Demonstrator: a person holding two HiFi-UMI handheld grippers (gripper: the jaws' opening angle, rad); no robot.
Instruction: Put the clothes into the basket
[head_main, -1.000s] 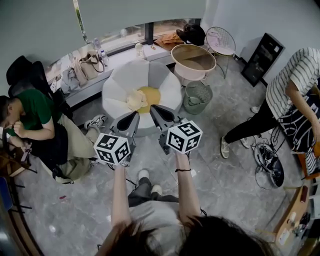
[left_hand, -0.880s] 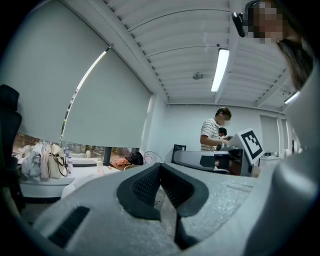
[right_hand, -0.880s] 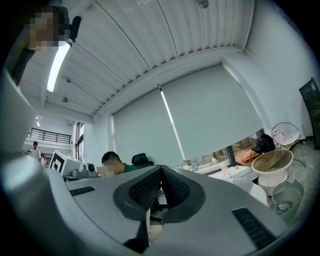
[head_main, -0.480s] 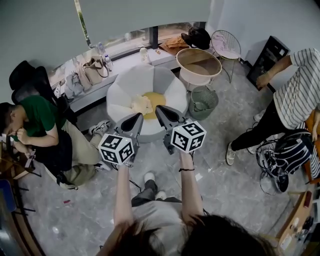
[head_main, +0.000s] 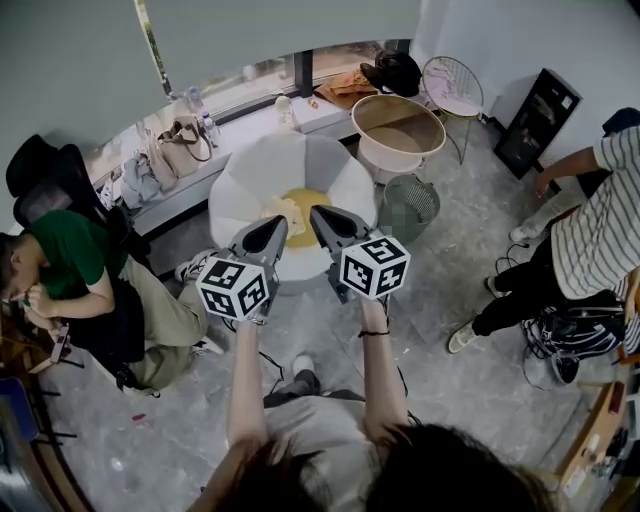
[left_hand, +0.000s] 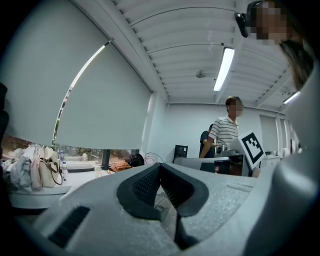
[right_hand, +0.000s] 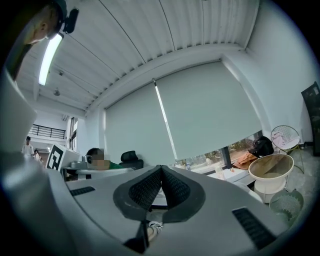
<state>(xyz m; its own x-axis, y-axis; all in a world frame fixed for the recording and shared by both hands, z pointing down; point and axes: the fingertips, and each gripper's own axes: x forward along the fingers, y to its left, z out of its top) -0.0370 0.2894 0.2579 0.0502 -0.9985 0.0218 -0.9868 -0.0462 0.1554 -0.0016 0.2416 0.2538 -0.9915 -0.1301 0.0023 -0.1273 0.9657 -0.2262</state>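
**Reach not yet made: both claws shut and empty**

A pale, crumpled garment (head_main: 286, 210) lies on the yellow middle of a white petal-shaped seat (head_main: 240, 175), just above the centre of the head view; the claw tips partly cover it. The green mesh basket (head_main: 408, 206) stands on the floor just right of the seat, a little right of centre; whether it holds anything I cannot tell. A big round tub (head_main: 398, 128) stands above it in the frame.

The left claw (head_main: 270, 232) and the right claw (head_main: 325, 218) are held level, side by side at centre frame, pointing toward the seat; each has its jaws pressed together with nothing between them.

This looks like the approach before a pick; the garment appears untouched. The next move calls for one claw over the seat, jaws spread wide, tips tilted down onto a fold; then a firm pinch, a lift high enough that the cloth does not trail, and a carry rightward over the basket's rim.
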